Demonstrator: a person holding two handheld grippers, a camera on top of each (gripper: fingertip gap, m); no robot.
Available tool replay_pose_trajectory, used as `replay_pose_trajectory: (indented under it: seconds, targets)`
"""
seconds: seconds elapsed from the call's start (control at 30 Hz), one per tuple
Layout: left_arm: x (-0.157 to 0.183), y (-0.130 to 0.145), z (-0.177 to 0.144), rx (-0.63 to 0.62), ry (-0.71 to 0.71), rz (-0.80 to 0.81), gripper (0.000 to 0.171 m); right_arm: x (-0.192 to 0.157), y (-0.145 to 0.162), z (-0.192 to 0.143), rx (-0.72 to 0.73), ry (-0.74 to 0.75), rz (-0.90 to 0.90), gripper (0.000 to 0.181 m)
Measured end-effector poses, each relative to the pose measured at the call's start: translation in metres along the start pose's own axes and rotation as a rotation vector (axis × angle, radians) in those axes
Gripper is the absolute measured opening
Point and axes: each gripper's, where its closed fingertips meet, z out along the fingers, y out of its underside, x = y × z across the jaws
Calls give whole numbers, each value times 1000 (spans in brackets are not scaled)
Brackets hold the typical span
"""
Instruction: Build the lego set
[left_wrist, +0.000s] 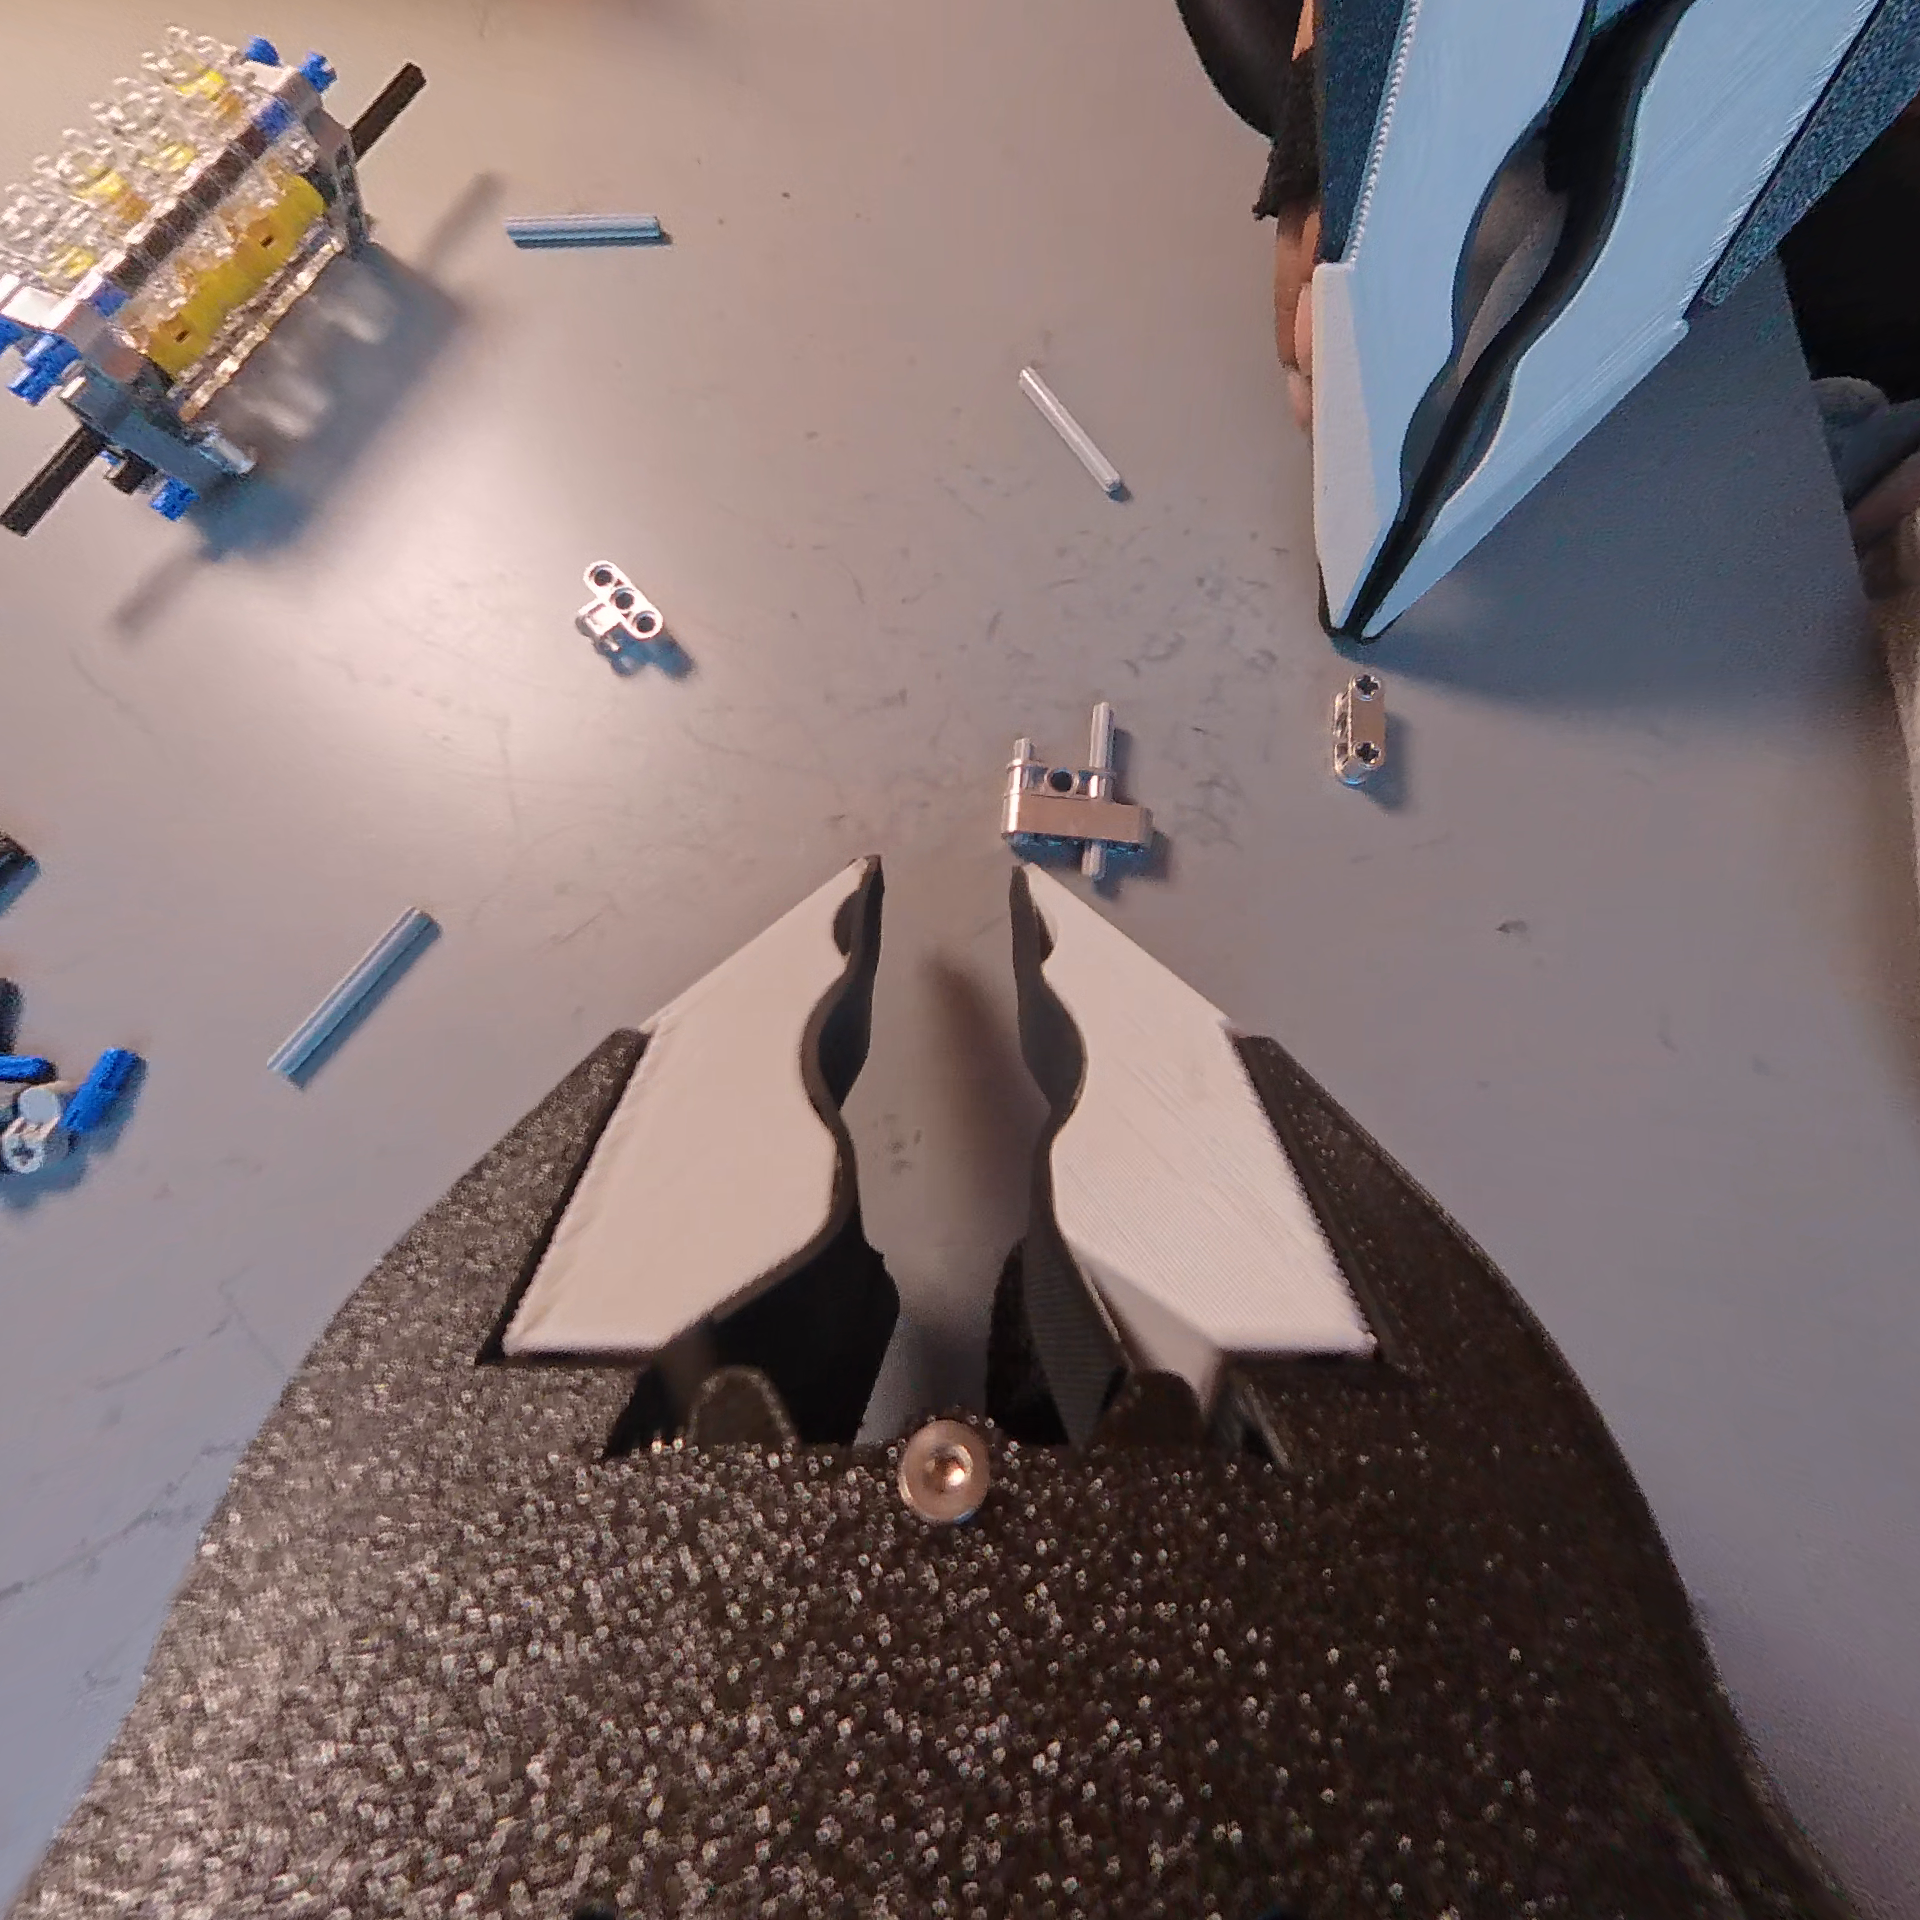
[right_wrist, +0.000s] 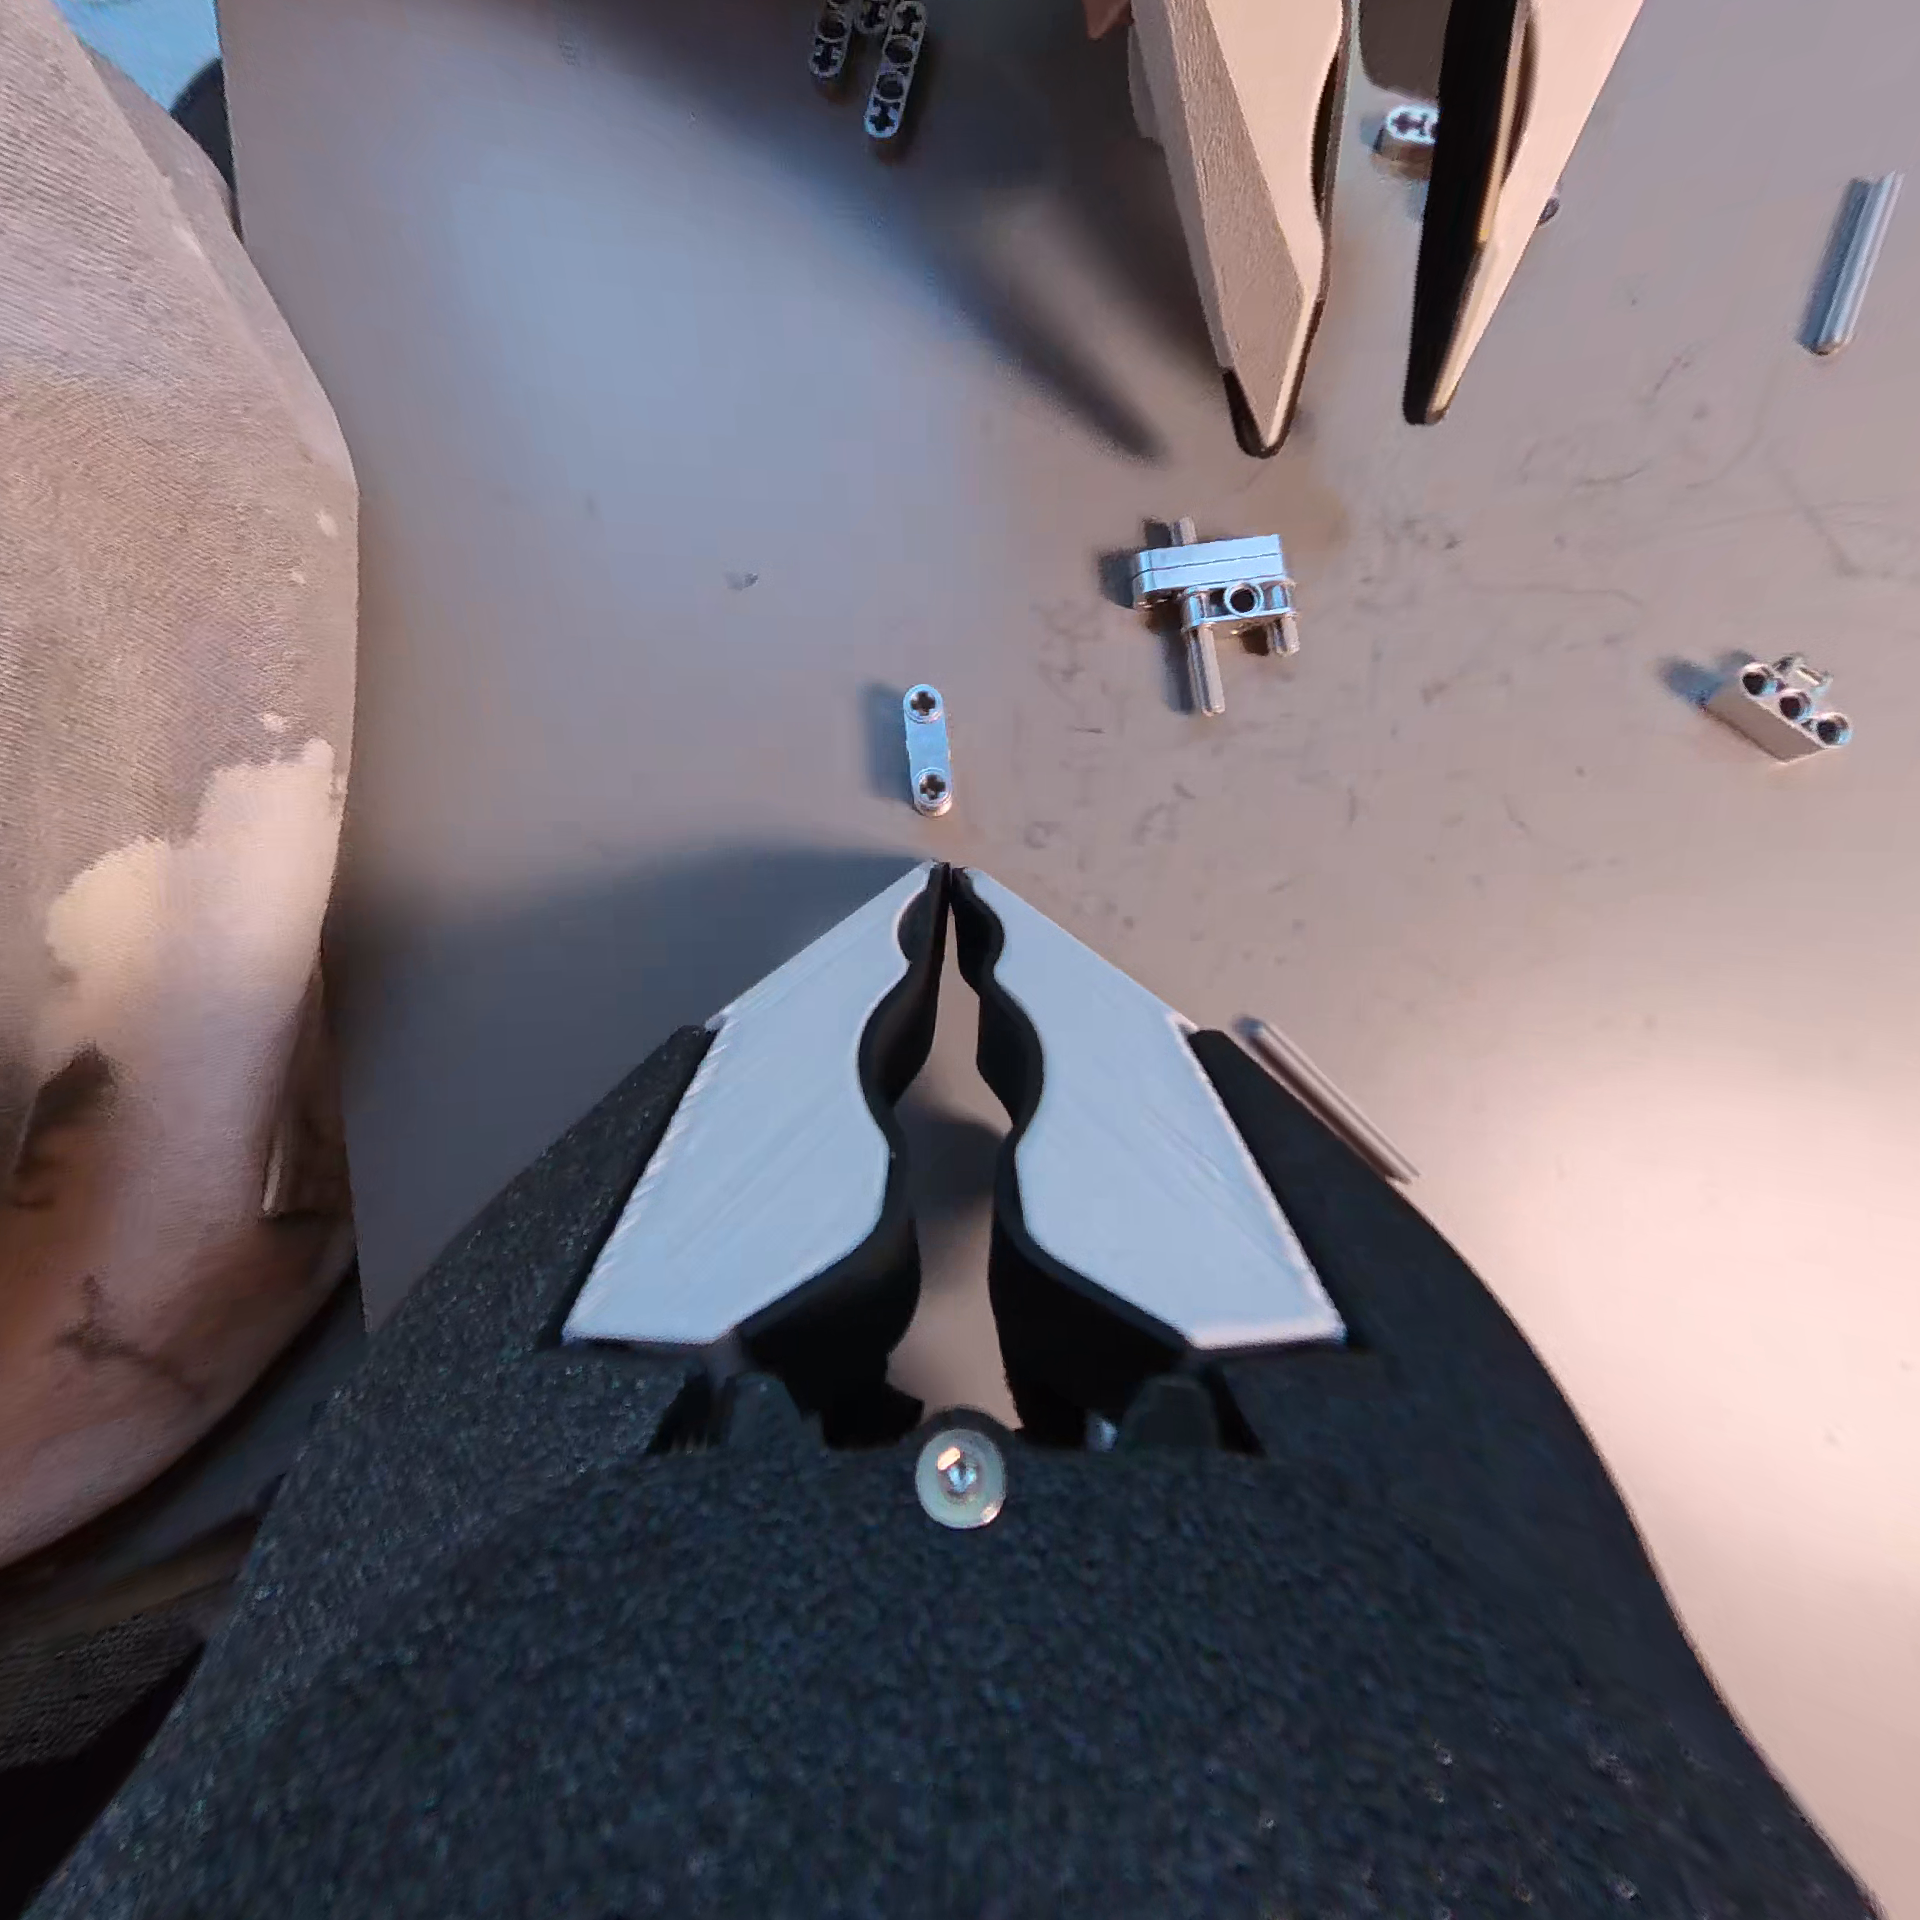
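Note:
My left gripper (left_wrist: 945, 868) is open and empty, its right fingertip just short of a small silver assembly (left_wrist: 1075, 805) of beams with two axles through it. The assembly also shows in the right wrist view (right_wrist: 1216, 587). My right gripper (right_wrist: 948, 868) is shut and empty, just short of a short silver two-hole link (right_wrist: 927, 748). In the left wrist view the right gripper (left_wrist: 1361, 623) points down at the table next to that link (left_wrist: 1361, 727). In the right wrist view the left gripper (right_wrist: 1340, 416) stands open beyond the assembly.
A transparent, yellow and blue brick block (left_wrist: 177, 260) on a black axle stands far left. Grey axles (left_wrist: 582, 229) (left_wrist: 1070, 426) (left_wrist: 353, 992), a three-hole silver piece (left_wrist: 621, 611) and blue pins (left_wrist: 99, 1086) lie on the grey table. A cloth-covered shape (right_wrist: 156, 727) is at left. One gripper's finger ends stand about 11 cm off the other's.

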Motion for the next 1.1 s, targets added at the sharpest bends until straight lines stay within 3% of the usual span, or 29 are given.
replay_pose_trajectory:
  seconds: [0.07,0.1,0.17,0.2,0.23,0.33,0.47,0.53,0.6,0.7,0.77,0.87,1.1]
  targets:
    - [-4,0,-3,6,-19,-1,23,4,-3,1,8,19,-13,3]
    - [-7,0,-5,12,-27,-5,23,5,-7,1,23,29,-14,15]
    - [-13,0,-9,25,-51,-16,23,7,-13,2,45,40,12,62]
    - [-16,-1,-11,32,-62,-22,23,9,-14,3,42,55,12,77]
    - [-19,-1,-12,40,-72,-29,23,14,-14,3,44,92,-10,80]
    - [-26,-3,-17,70,-90,-55,23,32,-23,-6,111,210,-17,59]
    - [-29,-6,-18,95,-96,-74,23,53,-33,-23,225,243,86,41]
    - [-29,-7,-17,102,-95,-79,23,76,-34,-31,233,331,76,15]
    - [-28,-9,-17,114,-86,-92,23,97,-41,-34,246,360,95,15]
    - [-20,-10,-16,115,-32,-119,23,123,-38,-16,141,311,112,41]
    - [-13,-12,-15,124,8,-117,23,142,-34,-5,65,316,-17,32]
    - [-2,-10,-11,100,52,-99,26,153,-30,5,-16,207,-184,31]
    - [15,0,5,21,107,-61,44,156,-32,18,-107,-102,-342,33]
